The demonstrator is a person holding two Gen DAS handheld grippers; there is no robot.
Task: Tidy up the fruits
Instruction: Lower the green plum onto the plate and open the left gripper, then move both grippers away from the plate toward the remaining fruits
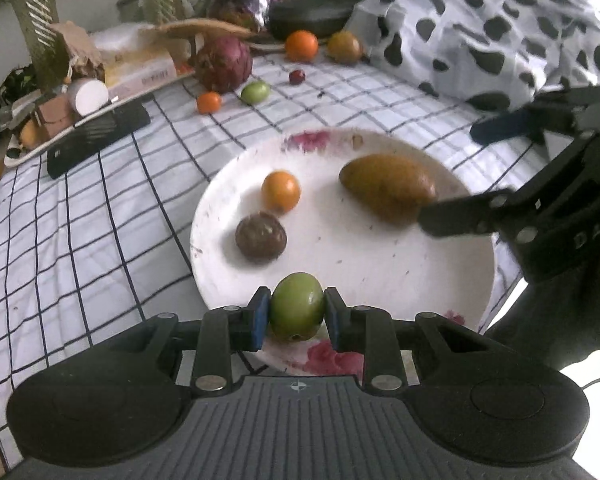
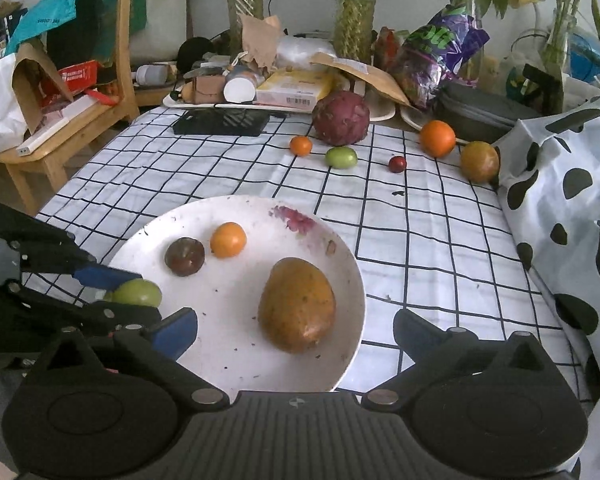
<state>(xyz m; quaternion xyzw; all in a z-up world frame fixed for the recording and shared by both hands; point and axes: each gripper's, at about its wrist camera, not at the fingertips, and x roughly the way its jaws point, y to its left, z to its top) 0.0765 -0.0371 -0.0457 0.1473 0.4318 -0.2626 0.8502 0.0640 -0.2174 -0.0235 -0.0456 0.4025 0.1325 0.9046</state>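
My left gripper (image 1: 296,312) is shut on a small green fruit (image 1: 296,306) over the near rim of the white plate (image 1: 380,272); it also shows in the right wrist view (image 2: 138,293). On the plate lie a brown mango (image 2: 296,306), a small orange fruit (image 2: 228,240) and a dark purple fruit (image 2: 184,256). My right gripper (image 2: 296,330) is open and empty, its fingers either side of the mango's near end. Loose on the checked cloth are a dragon fruit (image 2: 340,118), a small orange fruit (image 2: 301,145), a green fruit (image 2: 341,157), a red berry (image 2: 397,164), an orange (image 2: 437,138) and a yellow-brown fruit (image 2: 479,161).
A spotted black-and-white bag (image 2: 572,208) lies along the right side. A black phone (image 2: 222,122), a tray of boxes (image 2: 260,92), a grey case (image 2: 484,114) and plants crowd the back edge. A wooden chair (image 2: 60,128) stands at the left.
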